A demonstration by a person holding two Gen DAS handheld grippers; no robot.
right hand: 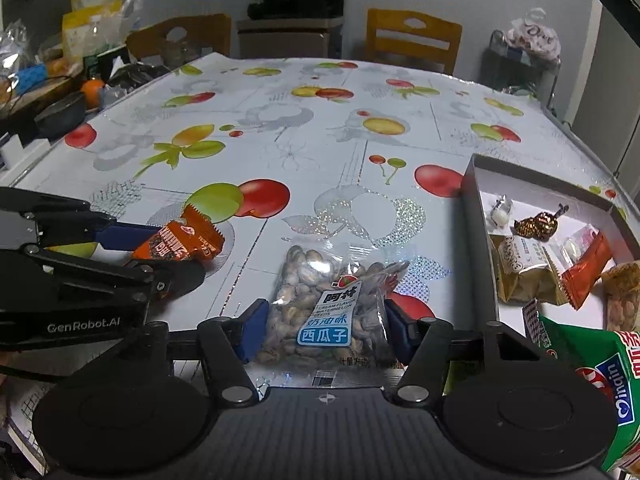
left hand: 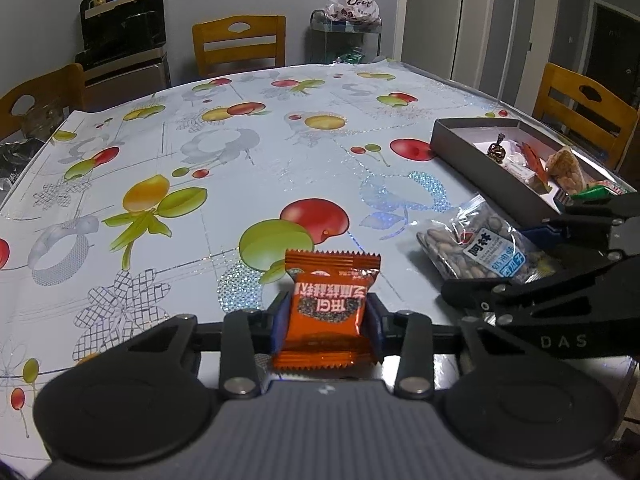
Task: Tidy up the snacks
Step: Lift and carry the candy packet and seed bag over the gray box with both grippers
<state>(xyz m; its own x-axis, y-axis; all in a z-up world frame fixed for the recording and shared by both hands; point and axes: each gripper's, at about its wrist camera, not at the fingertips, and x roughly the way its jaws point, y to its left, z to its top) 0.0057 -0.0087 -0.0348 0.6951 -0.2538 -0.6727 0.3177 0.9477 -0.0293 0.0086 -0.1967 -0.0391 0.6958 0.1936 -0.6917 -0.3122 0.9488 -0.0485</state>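
Since our left gripper [left hand: 326, 320] already pinches the light, crinkly orange packet [left hand: 326, 312] and our right gripper [right hand: 322, 326] squeezes the slippery seed bag [right hand: 328, 300] mid-body, we'd stay gentle heading to the box [right hand: 476, 216] at 2 o'clock.

dim indoor light — glare, fisheye-warped edges.

A table [left hand: 168, 184] under a fruit-print cloth [right hand: 304, 128] fills both views. Three wooden chairs stand around it: one at the far edge [left hand: 239, 42], one at the left corner [left hand: 38, 96], one at the right [left hand: 584, 112]. Behind the far chair a black appliance [left hand: 122, 16] sits on a steel cabinet [left hand: 128, 70]. A white plastic bag [left hand: 352, 4] rests on a glass rack [left hand: 344, 38] by the wall. Off the left edge lie an orange [right hand: 91, 89], a dark bowl [right hand: 60, 114] and yellow bags [right hand: 94, 8].
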